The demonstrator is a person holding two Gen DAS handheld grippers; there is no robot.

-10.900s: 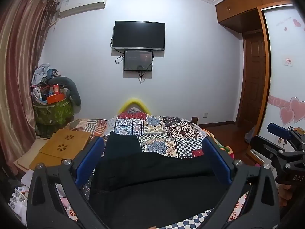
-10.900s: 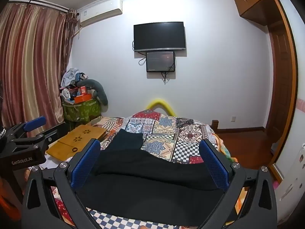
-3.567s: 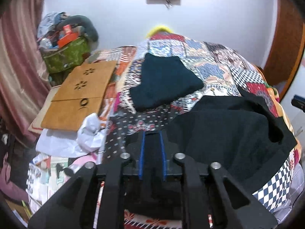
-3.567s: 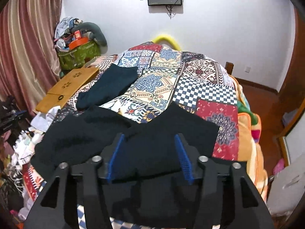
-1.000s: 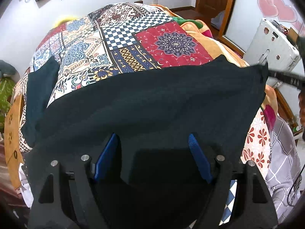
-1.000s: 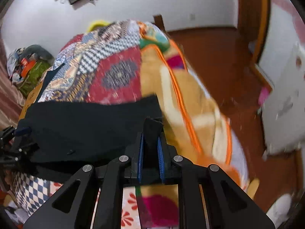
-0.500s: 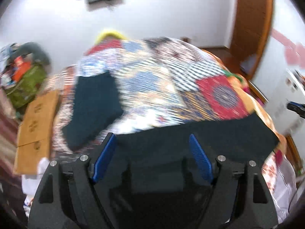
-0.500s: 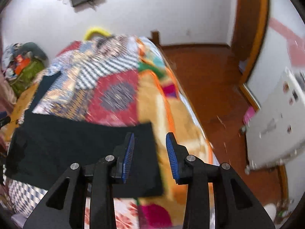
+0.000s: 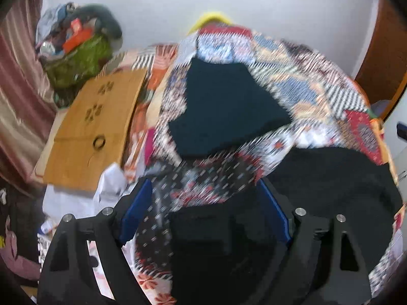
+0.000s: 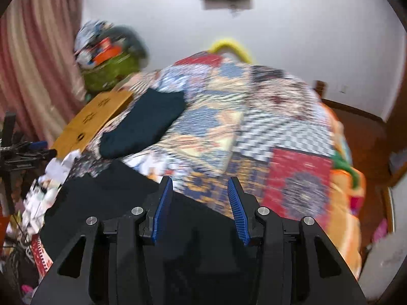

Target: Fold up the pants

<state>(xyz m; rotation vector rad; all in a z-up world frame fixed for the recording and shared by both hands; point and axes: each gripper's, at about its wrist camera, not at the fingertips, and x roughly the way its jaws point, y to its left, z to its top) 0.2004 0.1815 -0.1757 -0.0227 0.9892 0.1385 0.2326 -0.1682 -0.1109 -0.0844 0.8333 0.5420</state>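
Note:
The black pants (image 9: pixel 335 178) lie spread on the near edge of the patchwork bed; in the right wrist view they (image 10: pixel 106 193) run under the gripper to the left. My left gripper (image 9: pixel 203 198) is open and empty over the bedcover at the pants' left end. My right gripper (image 10: pixel 199 190) is open and empty above the pants' far edge. A folded dark garment (image 9: pixel 223 111) lies further back on the bed and shows in the right wrist view (image 10: pixel 145 124) too. Both views are motion-blurred.
A wooden board (image 9: pixel 94 124) lies left of the bed, with white crumpled paper (image 9: pixel 109 185) in front of it. A green bag heaped with clutter (image 10: pixel 109 68) stands by the curtain. Wooden floor (image 10: pixel 356 127) lies to the right of the bed.
Both grippers have swung left across the bed. The right gripper, shut on the pants' corner a second ago, let go and has opened wider. The left stays open.

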